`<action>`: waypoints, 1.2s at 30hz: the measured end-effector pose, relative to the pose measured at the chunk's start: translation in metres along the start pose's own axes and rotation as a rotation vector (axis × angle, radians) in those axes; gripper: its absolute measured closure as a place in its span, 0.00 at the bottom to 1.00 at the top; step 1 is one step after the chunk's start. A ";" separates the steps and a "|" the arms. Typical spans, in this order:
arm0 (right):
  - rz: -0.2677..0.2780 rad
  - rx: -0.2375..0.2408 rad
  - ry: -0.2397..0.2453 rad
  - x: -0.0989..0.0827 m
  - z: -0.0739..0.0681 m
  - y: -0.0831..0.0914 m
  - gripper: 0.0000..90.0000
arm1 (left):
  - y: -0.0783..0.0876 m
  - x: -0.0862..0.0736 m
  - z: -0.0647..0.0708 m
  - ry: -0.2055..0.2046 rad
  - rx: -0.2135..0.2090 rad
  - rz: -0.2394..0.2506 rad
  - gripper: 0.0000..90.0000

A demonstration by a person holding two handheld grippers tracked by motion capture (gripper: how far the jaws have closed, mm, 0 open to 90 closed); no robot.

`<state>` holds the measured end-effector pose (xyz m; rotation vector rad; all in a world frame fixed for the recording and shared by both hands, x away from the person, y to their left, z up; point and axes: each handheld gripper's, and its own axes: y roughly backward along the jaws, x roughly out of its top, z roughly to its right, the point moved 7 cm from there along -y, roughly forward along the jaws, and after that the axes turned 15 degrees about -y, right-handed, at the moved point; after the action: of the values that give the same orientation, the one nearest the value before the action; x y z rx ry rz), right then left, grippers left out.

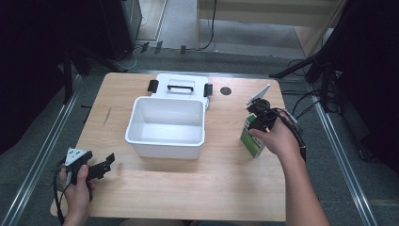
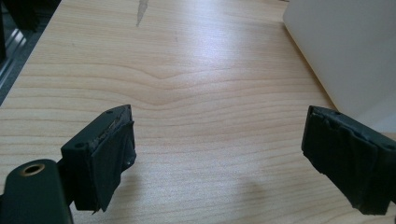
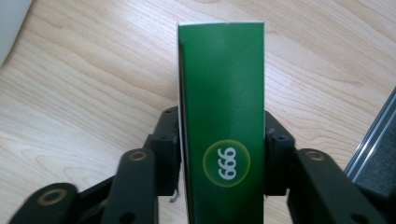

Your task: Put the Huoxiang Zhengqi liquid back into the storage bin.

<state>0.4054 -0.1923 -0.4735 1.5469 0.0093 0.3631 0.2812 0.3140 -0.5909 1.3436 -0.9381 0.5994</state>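
Green carton (image 3: 222, 116) sits near the table's (image 1: 188, 197) right edge, clamped between the right gripper (image 3: 222, 158) jaws, its lower part cut off from view. Left: left gripper (image 2: 219, 158) jaws apart over bare wood at the near-left corner. Middle: 1 white bin (image 1: 165, 125), open room around it.

One overhead camera, two riding on the tongs

The high view looks forward and down over the whole surface (image 1: 188, 188); both gripper views sit close above that wood, the left one sharing the white bin (image 2: 345, 51) wall with it.
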 end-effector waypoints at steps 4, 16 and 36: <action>-0.003 0.005 0.022 0.000 -0.002 0.001 0.71 | 0.000 0.000 0.000 0.000 0.000 0.000 0.12; 0.058 0.063 0.171 0.000 -0.011 0.015 0.72 | 0.000 0.000 0.000 -0.001 0.000 0.000 0.12; 0.250 0.139 0.783 0.005 -0.050 0.070 0.71 | 0.000 0.000 0.000 0.000 0.000 0.000 0.12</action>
<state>0.3827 -0.1442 -0.4063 1.4562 0.4612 1.1676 0.2814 0.3141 -0.5909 1.3434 -0.9379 0.5996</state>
